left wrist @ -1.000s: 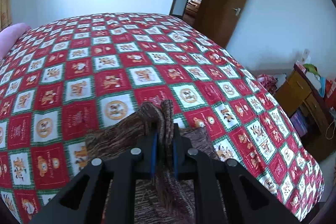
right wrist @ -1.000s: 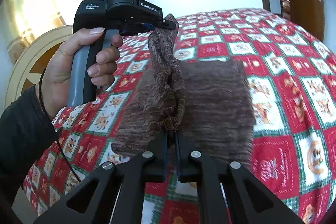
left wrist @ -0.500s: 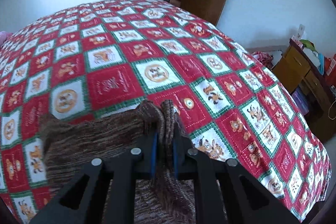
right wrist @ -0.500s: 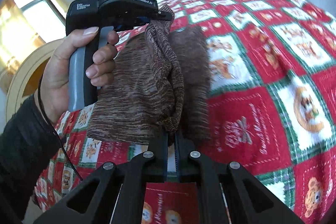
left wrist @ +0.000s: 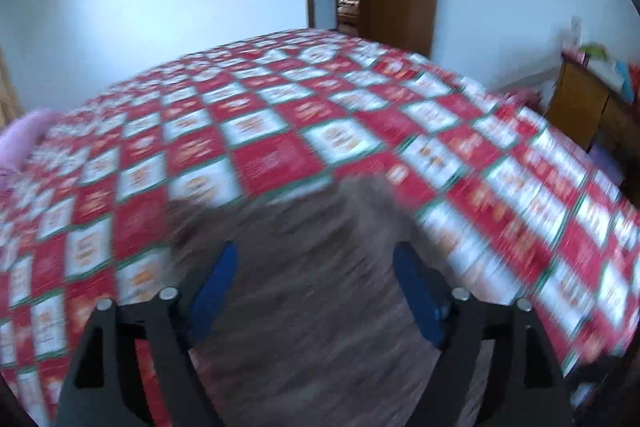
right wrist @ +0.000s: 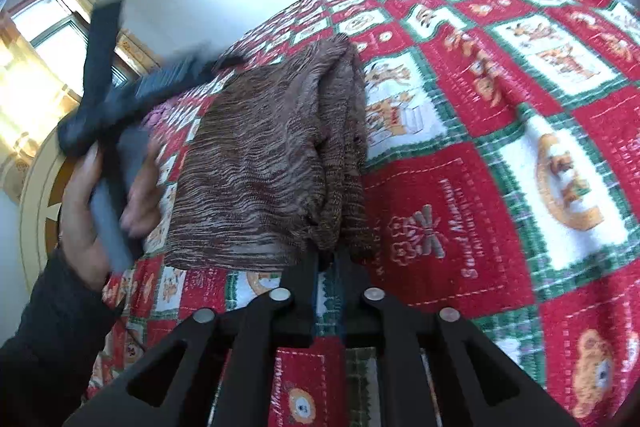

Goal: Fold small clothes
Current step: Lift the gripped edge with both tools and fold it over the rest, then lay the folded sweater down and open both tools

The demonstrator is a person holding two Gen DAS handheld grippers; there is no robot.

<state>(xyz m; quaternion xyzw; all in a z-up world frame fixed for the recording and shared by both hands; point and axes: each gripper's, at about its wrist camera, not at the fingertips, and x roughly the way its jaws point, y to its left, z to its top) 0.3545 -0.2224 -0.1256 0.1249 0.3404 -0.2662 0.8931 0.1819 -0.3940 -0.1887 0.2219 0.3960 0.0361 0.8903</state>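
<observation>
1. A brown, streaky knitted garment [right wrist: 276, 163], folded over, is seen lying on a red, white and green checked bedspread with bear prints [right wrist: 500, 187].
2. The left gripper [left wrist: 314, 267] has just been opened; its blue pads [left wrist: 216, 279] are held wide apart above the blurred knit, with nothing clamped.
3. The right gripper [right wrist: 328, 259] has just been parted slightly; the garment's near edge is seen at its tips, though a grip cannot be told.
4. A grey handle is gripped by the left hand [right wrist: 92, 203].

Bed [left wrist: 280, 155] beyond the brown garment [right wrist: 272, 163]: open, unobstructed. Left of garment: hand [right wrist: 100, 195] blocks passage.
</observation>
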